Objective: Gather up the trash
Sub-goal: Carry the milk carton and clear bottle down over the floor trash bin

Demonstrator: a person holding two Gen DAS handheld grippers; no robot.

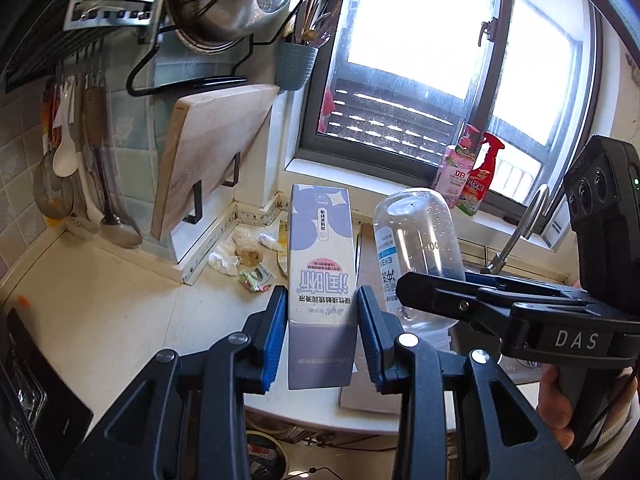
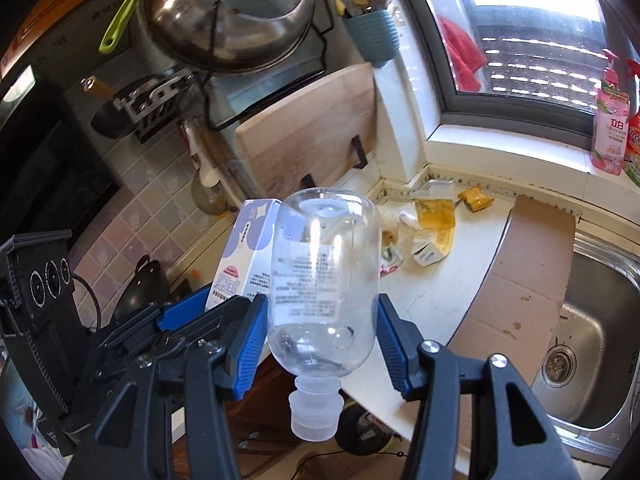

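My left gripper (image 1: 322, 320) is shut on a tall lavender carton box (image 1: 320, 280), held upside down above the white counter (image 1: 120, 304). My right gripper (image 2: 322, 332) is shut on a clear plastic bottle (image 2: 324, 276), cap pointing down, held above the counter edge. The bottle also shows in the left wrist view (image 1: 416, 248), and the box in the right wrist view (image 2: 250, 248), side by side. Loose trash lies in the counter corner: crumpled white paper and a wrapper (image 1: 244, 264), a yellow flattened box (image 2: 434, 220) and a yellow packet (image 2: 476, 199).
A wooden cutting board (image 1: 208, 152) leans in a rack against the tiled wall. A cardboard sheet (image 2: 524, 280) lies across the steel sink (image 2: 592, 344). Detergent bottles (image 1: 468, 172) stand on the windowsill. Utensils (image 1: 80, 168) hang at left.
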